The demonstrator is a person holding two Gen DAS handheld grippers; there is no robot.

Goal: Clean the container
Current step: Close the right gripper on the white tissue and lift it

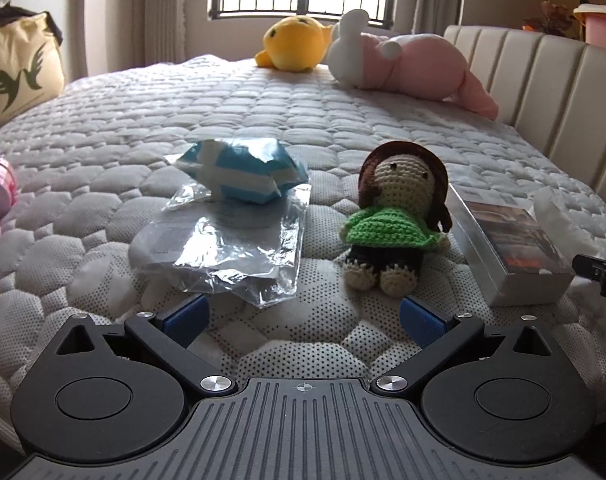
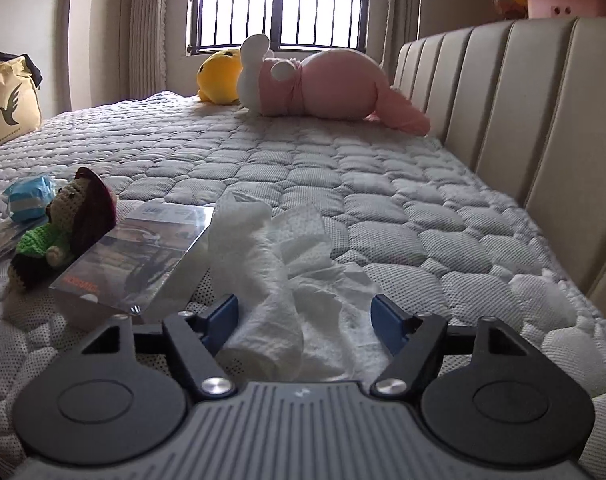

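Quilted grey mattress [image 1: 263, 92] fills both of my views, and everything lies on it. My left gripper [image 1: 303, 320] hangs low over the quilting with its blue pads spread wide and nothing between them. Just ahead of it on the left lies a crinkled clear plastic bag [image 1: 223, 248], with a blue-and-white striped packet [image 1: 243, 172] resting at its far end. To the right of the bag sits a crocheted doll [image 1: 399, 220] — brown hair, green top — upright and facing my left camera. Just beside the doll is the container [image 1: 507, 248], a clear rectangular box lying flat with a dark printed picture showing through its top.

My right gripper [image 2: 305, 320] is also spread wide, gripping nothing; a crumpled white tissue [image 2: 279, 280] lies between its pads, though I cannot tell whether either pad touches it. The tissue runs along the container's right edge [image 2: 143, 248], touching or nearly so.

Far across the bed a yellow plush [image 1: 291, 44] and a pink-and-white plush [image 1: 407, 64] lie near the padded headboard [image 2: 523, 120] — well apart from my grippers.
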